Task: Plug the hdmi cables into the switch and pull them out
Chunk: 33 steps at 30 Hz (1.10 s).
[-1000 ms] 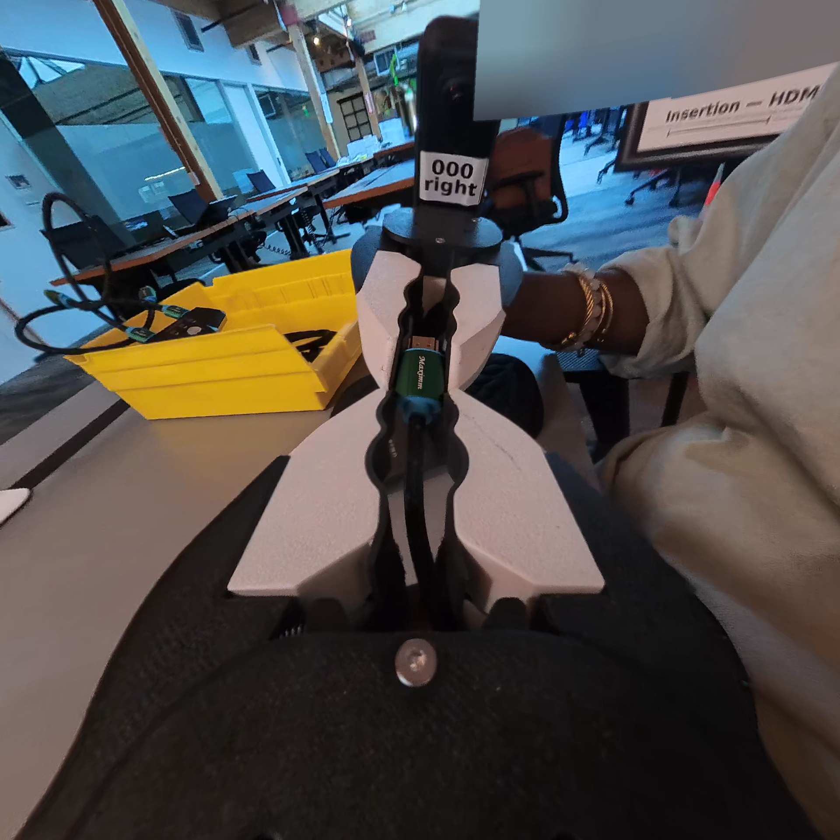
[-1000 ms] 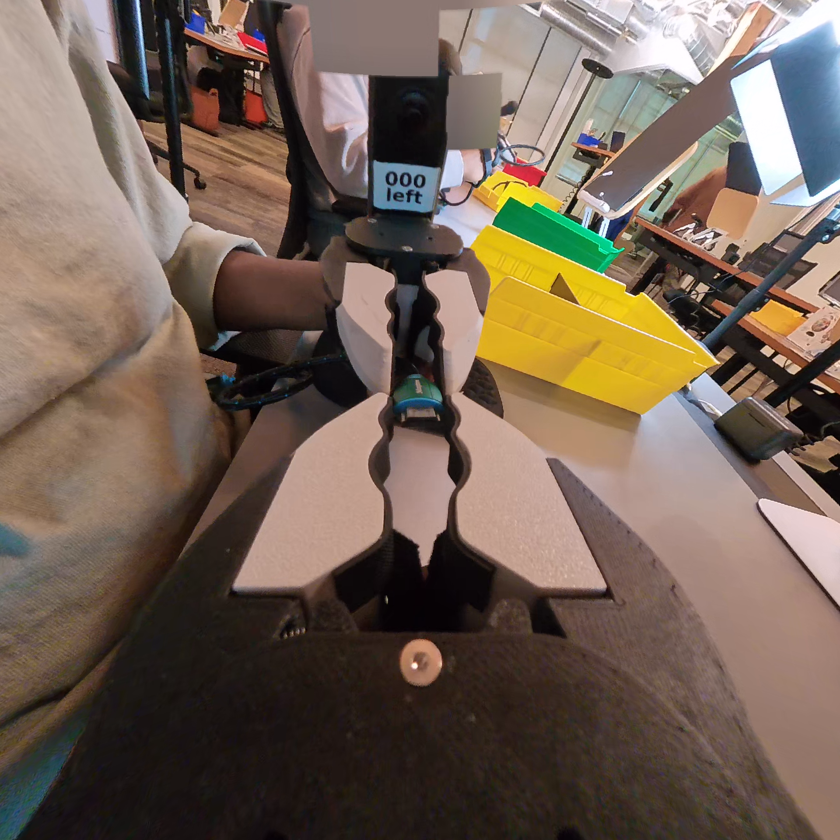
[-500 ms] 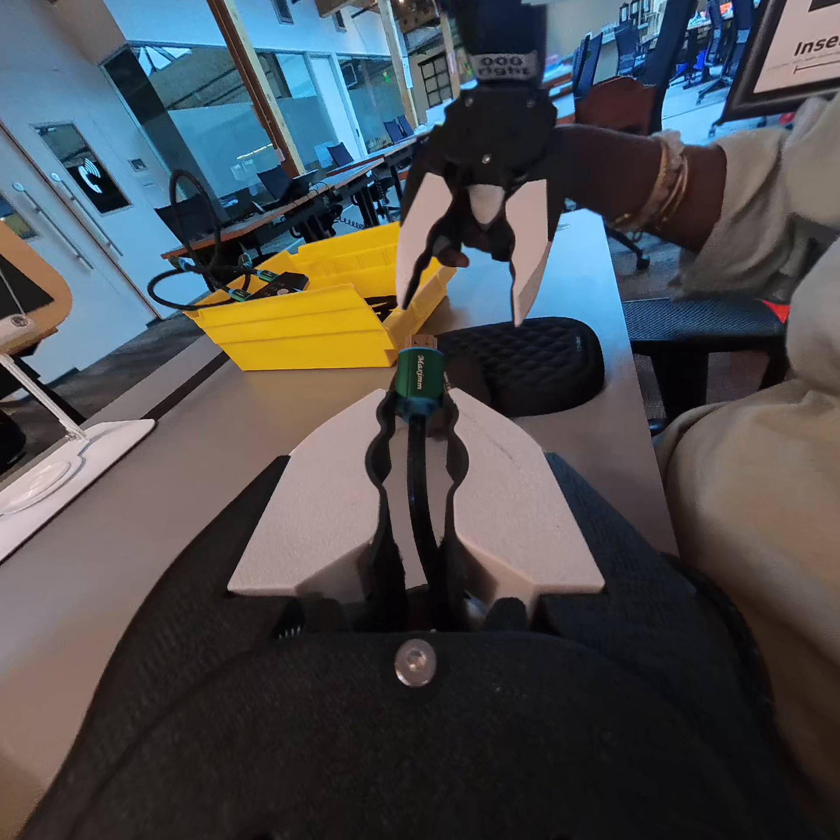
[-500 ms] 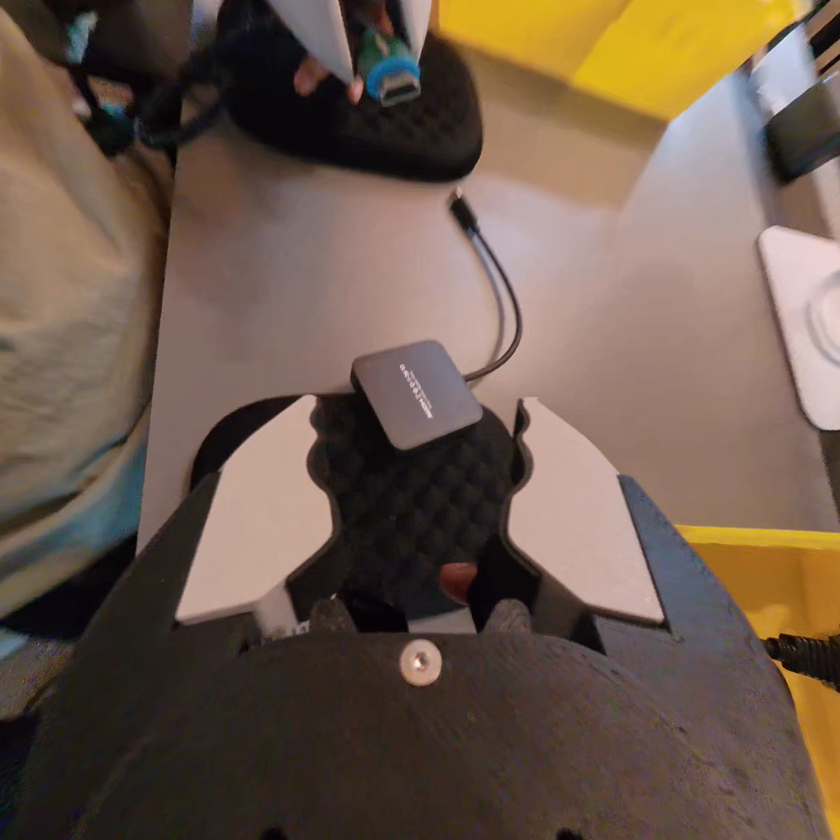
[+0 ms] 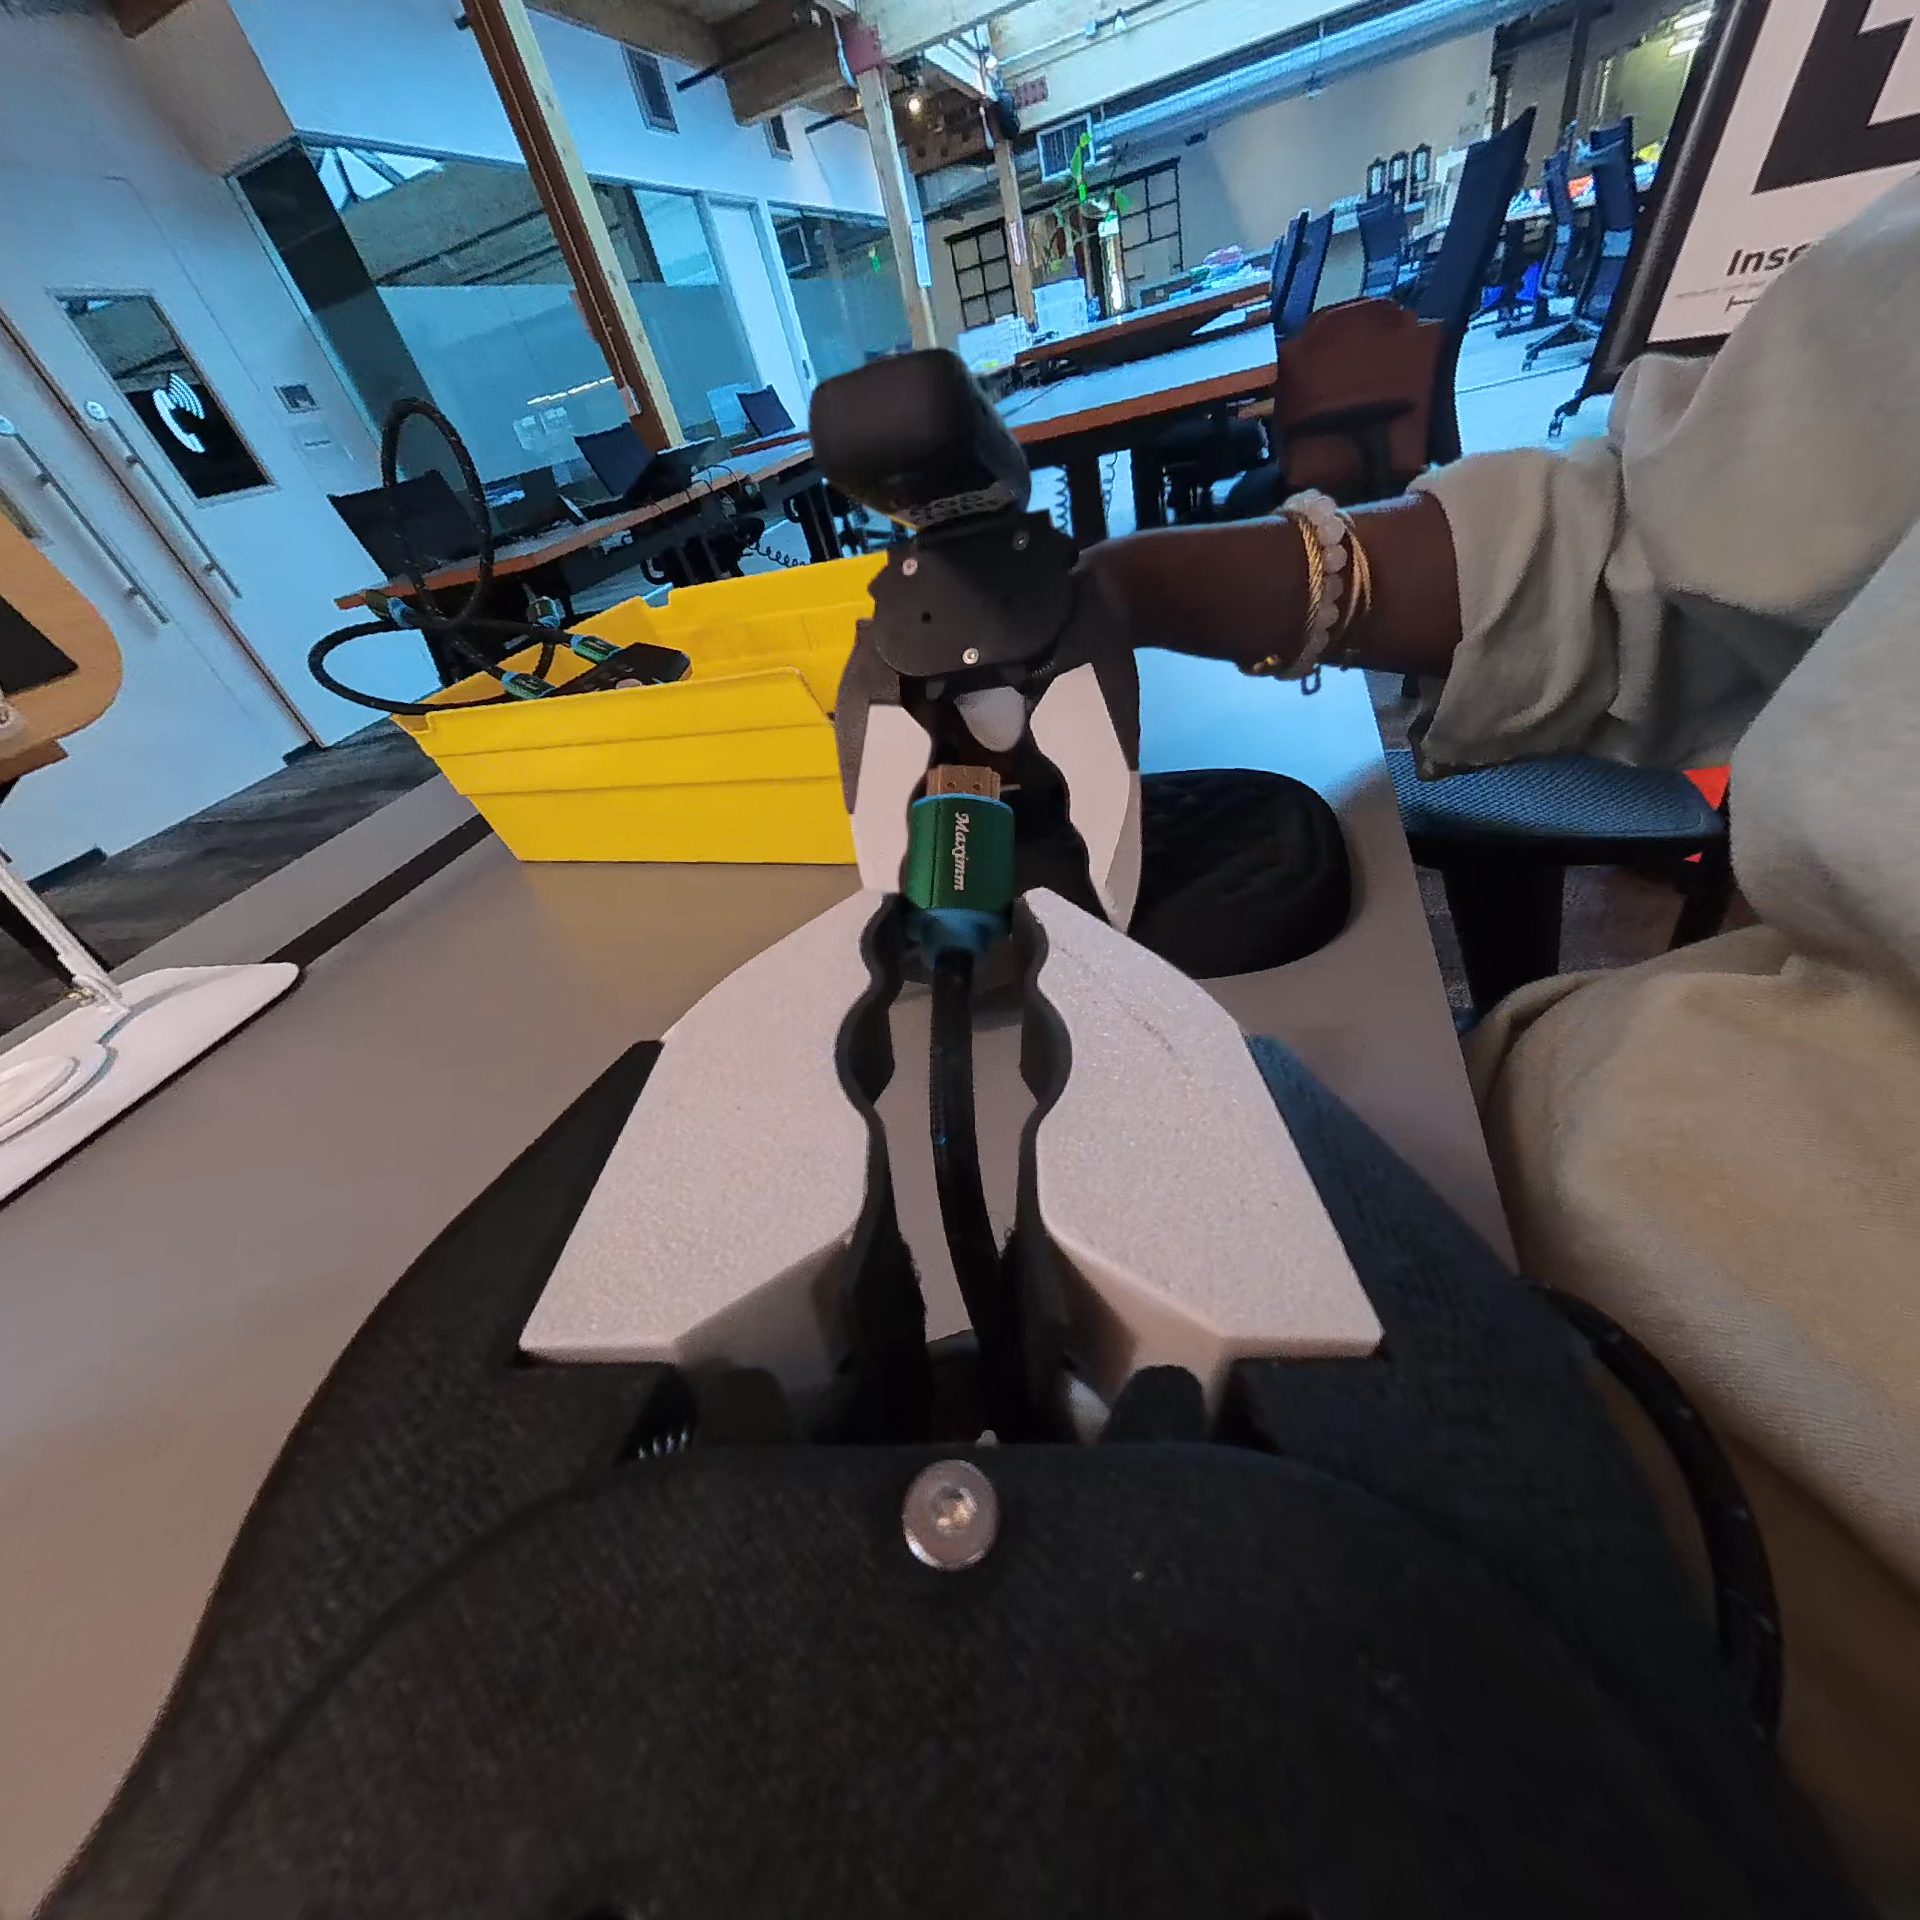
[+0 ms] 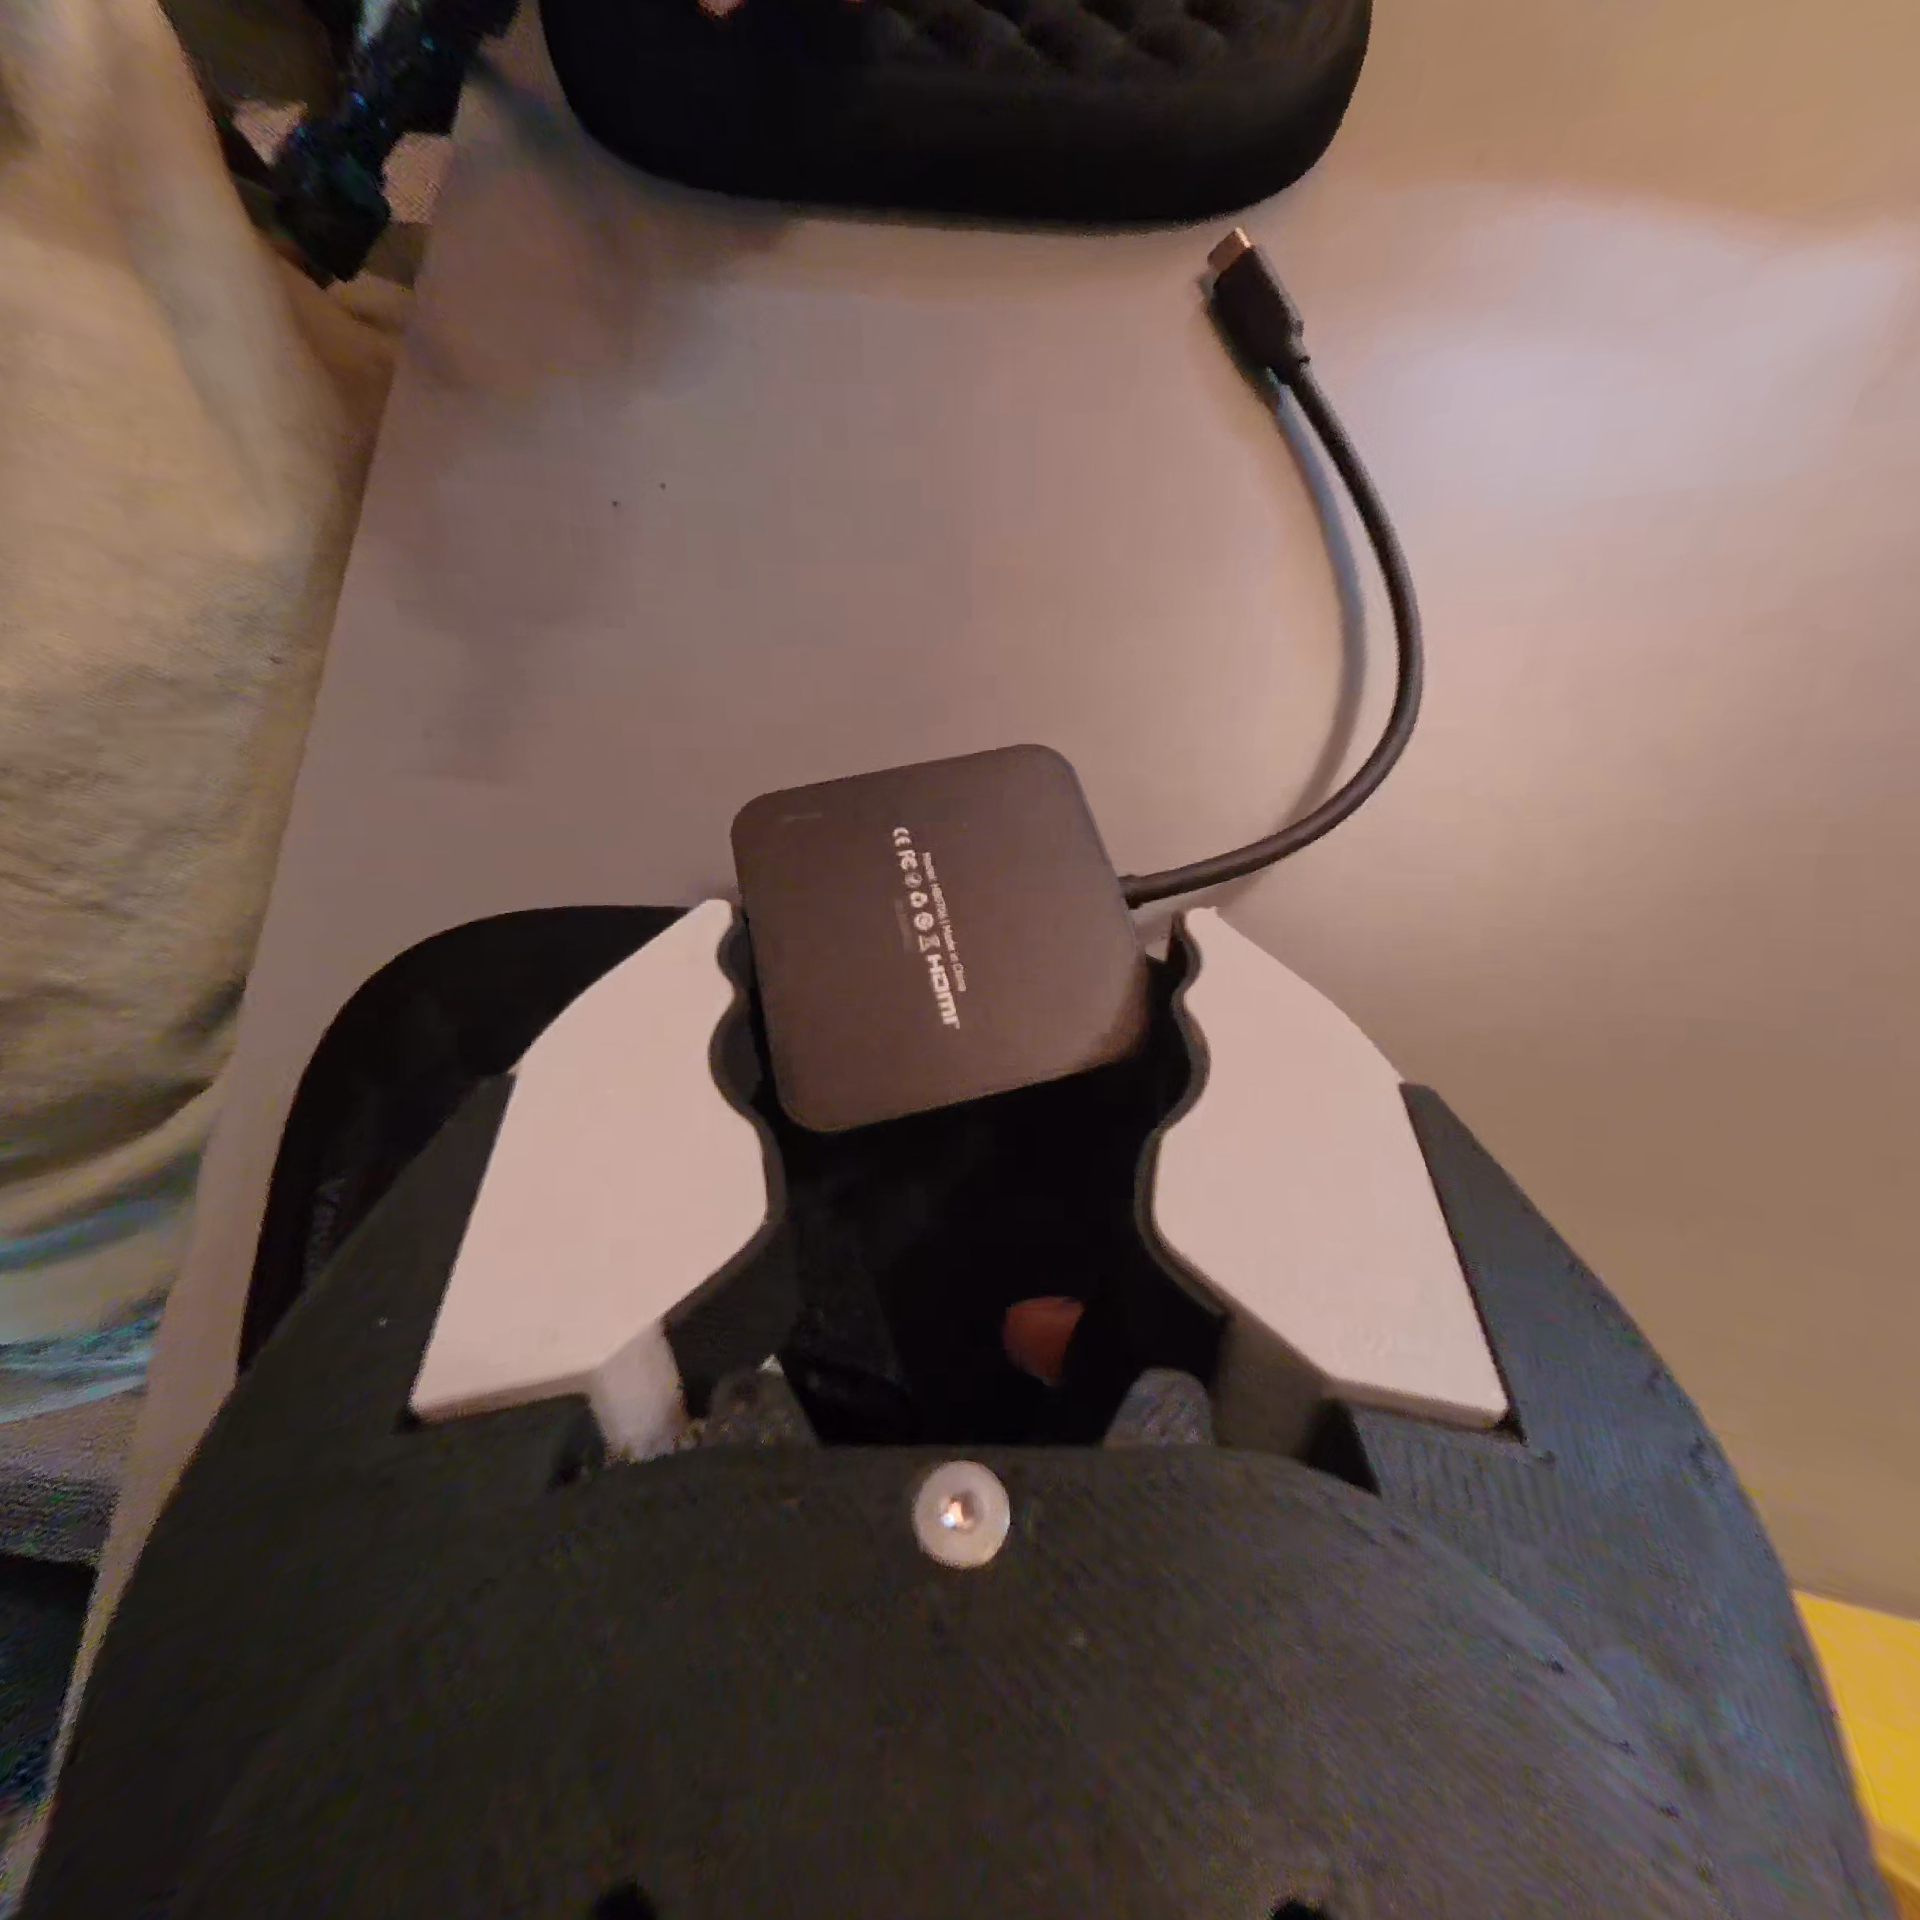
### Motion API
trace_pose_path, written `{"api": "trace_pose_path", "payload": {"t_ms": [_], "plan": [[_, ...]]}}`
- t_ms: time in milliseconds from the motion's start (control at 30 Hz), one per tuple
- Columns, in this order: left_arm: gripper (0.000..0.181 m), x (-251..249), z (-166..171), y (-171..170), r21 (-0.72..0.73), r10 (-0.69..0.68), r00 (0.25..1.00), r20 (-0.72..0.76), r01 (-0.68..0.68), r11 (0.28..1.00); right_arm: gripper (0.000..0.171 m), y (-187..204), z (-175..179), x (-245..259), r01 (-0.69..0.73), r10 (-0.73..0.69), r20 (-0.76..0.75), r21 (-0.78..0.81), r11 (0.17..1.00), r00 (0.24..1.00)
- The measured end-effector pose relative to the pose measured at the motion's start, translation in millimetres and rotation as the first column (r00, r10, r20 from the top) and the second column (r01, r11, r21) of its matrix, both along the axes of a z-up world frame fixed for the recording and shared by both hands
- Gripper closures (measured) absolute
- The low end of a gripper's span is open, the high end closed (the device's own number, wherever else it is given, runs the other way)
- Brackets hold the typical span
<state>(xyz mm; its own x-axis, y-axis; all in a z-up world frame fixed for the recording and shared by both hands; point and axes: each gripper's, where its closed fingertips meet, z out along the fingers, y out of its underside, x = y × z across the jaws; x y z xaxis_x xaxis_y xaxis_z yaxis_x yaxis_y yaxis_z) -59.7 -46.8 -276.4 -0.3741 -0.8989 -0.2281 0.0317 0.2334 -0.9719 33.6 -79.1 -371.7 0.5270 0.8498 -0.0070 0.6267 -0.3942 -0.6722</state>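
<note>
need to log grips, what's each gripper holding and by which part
Left gripper grips the HDMI cable just behind its green plug. Right gripper is open around the switch, holding nothing.

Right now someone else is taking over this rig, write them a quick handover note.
Left gripper: shut on the green HDMI plug, cable running back between its fingers, held above the grey table.
Right gripper: open, lowered over the black HDMI switch, fingers on either side of it; contact is unclear.
The switch lies partly on a black pad, its own short cable loose on the table.
Done: plug picked up.
Left: grip the switch, insert the plug, pull it out. More cables wait in the yellow bin.
</note>
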Motion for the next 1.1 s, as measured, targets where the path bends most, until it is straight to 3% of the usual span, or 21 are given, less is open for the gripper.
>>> {"api": "trace_pose_path", "payload": {"t_ms": [133,333,567,767,1100], "plan": [[0.162,6.5,-9.9,0.3,0.052,0.043,0.997,-0.060,-0.040,0.998,0.095,0.6,3.9,-1.6,0.037,-0.034,-0.059,0.059,0.998,0.998],[0.161,19.8,-34.1,-1.3,0.131,0.080,0.972,-0.221,-0.052,0.990,0.096,-4.4,42.1,0.3,0.188,-0.129,-0.248,0.232,0.954,0.960],[0.161,23.9,-44.5,-2.3,0.166,0.095,0.954,-0.284,-0.049,0.985,0.096,0.4,49.6,-4.6,0.271,-0.219,-0.182,0.350,0.896,0.959],[0.161,21.2,-44.2,-6.2,0.111,0.029,0.952,-0.304,0.005,0.994,0.096,7.8,57.2,-19.2,0.227,-0.164,-0.177,0.436,0.871,0.970],[0.161,20.2,-46.0,-7.8,0.116,0.016,0.952,-0.307,0.020,0.993,0.096,13.7,55.8,-29.0,0.200,-0.133,-0.178,0.445,0.873,0.975]]}}
